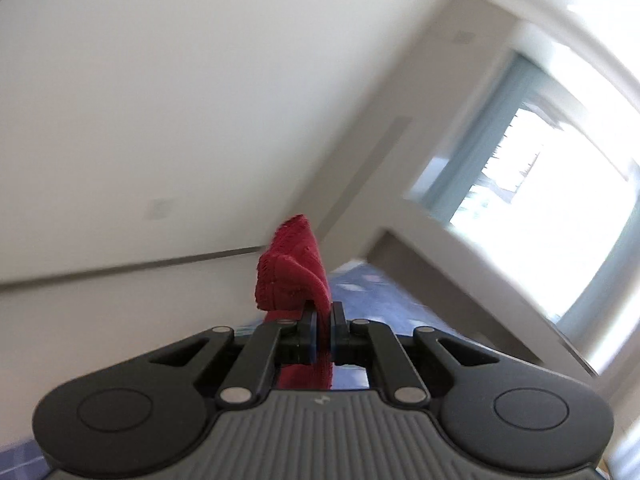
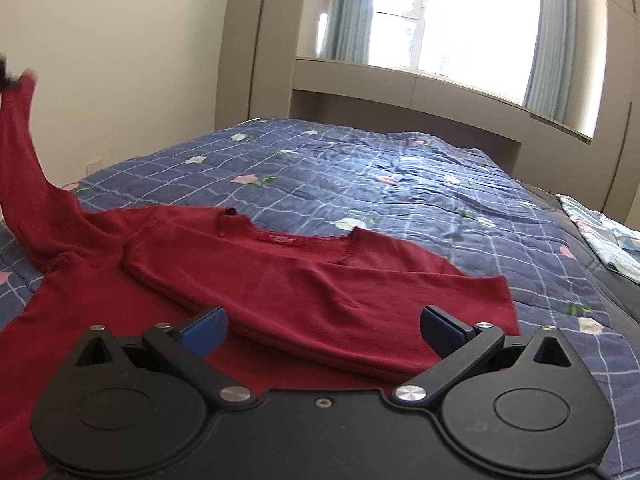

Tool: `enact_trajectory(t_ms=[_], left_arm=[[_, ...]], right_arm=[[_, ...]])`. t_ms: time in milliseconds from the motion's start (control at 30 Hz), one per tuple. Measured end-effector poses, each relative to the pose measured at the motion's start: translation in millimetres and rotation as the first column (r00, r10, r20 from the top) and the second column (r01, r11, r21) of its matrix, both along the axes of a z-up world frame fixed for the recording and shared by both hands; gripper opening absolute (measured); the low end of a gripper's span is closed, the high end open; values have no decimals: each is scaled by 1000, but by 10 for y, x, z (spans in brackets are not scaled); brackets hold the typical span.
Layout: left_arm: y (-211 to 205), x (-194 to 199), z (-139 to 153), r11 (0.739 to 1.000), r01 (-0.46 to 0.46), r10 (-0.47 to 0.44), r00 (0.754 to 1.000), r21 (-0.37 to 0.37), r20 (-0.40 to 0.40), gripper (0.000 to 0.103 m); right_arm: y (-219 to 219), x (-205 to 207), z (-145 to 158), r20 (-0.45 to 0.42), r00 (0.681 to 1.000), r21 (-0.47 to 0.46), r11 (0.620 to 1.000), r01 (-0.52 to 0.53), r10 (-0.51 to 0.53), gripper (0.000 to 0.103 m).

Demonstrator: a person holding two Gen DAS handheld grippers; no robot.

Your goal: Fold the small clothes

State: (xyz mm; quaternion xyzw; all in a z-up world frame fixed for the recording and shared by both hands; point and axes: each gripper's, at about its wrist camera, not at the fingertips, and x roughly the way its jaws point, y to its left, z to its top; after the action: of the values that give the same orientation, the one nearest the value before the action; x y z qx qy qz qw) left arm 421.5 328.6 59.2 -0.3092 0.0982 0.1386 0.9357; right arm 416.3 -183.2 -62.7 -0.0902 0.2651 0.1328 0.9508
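1. Sweater (image 2: 280,280), red knit, lying spread on the blue checked quilt (image 2: 400,176), one sleeve folded across the chest.
2. Left gripper (image 1: 324,332) clenching the other sleeve's cuff (image 1: 292,268), lifting it high.
3. Right gripper (image 2: 322,330) hovering over the hem, fingers spread wide, gripping nothing.

Bedroom. Bed (image 2: 400,184) under a blue checked quilt (image 2: 328,168) with flower print. Plain cream wall (image 2: 120,60) at left. Beige built-in cabinet (image 2: 400,92) behind the bed. Window (image 2: 472,20) above it, strong daylight, pale blue curtains (image 2: 352,8) either side.
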Motion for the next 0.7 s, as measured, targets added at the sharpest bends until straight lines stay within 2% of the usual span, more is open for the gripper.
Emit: enact_trajectory(t_ms=[67, 133, 233, 333, 500, 633, 700], left_arm=[[-318, 122, 168, 995, 93, -94, 995, 42, 30, 5], [-642, 230, 287, 979, 183, -188, 981, 93, 46, 5], [-1165, 377, 397, 931, 319, -331, 942, 175, 45, 5], [-1631, 561, 385, 880, 427, -437, 900, 208, 3, 5], [-2341, 902, 76, 796, 558, -553, 828, 233, -95, 5], [-2818, 1008, -398, 736, 644, -612, 765, 211, -201, 5], [-3039, 914, -691, 699, 676, -629, 736, 232, -251, 5]], right_arm=[[-97, -15, 4, 1, 1000, 8, 1000, 21, -21, 103], [-198, -26, 0, 0, 999, 14, 999, 40, -40, 103], [-376, -34, -4, -6, 997, 22, 997, 71, -71, 103], [-571, -22, -17, -13, 995, 32, 995, 98, -97, 103], [-906, -21, -15, -8, 988, 34, 987, 154, -154, 103], [-1140, -25, -51, -18, 981, 42, 980, 195, -194, 103], [-1237, -33, -91, -29, 977, 46, 976, 211, -210, 103]])
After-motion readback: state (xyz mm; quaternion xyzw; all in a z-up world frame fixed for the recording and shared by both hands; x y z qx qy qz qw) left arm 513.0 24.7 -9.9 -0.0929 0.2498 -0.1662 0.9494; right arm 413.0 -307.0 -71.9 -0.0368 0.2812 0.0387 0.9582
